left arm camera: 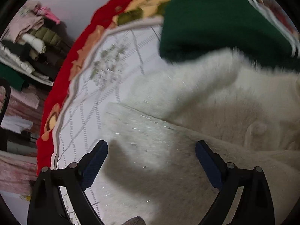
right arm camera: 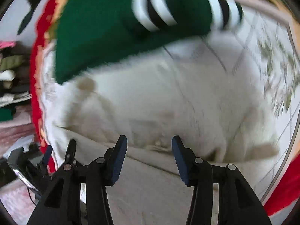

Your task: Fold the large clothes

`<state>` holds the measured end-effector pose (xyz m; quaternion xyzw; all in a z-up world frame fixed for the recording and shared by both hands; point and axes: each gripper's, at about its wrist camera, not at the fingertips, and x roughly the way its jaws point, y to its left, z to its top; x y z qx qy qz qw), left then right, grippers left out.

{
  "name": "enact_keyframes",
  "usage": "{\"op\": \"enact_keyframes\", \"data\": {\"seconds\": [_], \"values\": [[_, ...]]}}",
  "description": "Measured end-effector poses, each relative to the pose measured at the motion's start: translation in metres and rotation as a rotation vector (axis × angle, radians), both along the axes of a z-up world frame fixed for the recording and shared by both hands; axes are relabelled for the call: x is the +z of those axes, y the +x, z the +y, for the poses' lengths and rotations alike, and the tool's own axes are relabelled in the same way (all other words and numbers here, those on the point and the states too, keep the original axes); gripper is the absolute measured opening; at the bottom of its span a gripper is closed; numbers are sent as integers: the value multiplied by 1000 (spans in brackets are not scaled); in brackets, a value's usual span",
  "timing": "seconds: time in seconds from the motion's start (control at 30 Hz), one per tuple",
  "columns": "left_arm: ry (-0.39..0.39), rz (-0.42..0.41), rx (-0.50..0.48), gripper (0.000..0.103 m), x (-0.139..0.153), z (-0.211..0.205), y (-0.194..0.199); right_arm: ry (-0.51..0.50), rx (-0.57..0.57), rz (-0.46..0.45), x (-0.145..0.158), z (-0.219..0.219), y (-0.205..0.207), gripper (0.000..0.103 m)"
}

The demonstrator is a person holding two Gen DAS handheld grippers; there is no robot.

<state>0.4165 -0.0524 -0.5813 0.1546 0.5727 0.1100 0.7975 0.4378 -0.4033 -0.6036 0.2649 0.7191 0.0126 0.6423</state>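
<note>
A fluffy white garment [left arm camera: 187, 131] lies spread on a white patterned bed cover [left arm camera: 105, 86]; it also shows in the right wrist view [right arm camera: 150, 103]. A dark green garment [left arm camera: 215, 24] with white stripes [right arm camera: 153, 9] lies beyond it, partly overlapped by the white one. My left gripper [left arm camera: 151, 150] is open just above the white garment's near edge, holding nothing. My right gripper [right arm camera: 149, 146] is open and empty over the same garment. The left gripper [right arm camera: 60, 150] also shows at the lower left of the right wrist view.
A red flowered blanket [left arm camera: 61, 78] borders the bed cover and shows again in the right wrist view [right arm camera: 35, 71]. Stacks of folded clothes [left arm camera: 30, 43] sit on shelves to the left. Pink fabric [left arm camera: 16, 170] lies at lower left.
</note>
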Motion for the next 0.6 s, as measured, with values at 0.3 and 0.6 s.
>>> {"op": "enact_keyframes", "data": {"seconds": [0.3,0.6], "values": [[60,-22,-66,96,-8,-9,3,-129,-121,29,-41,4,-8,20],[52,-23,-99,96,-11,-7,5,-116,-149,-188,22,1,-9,17]]}}
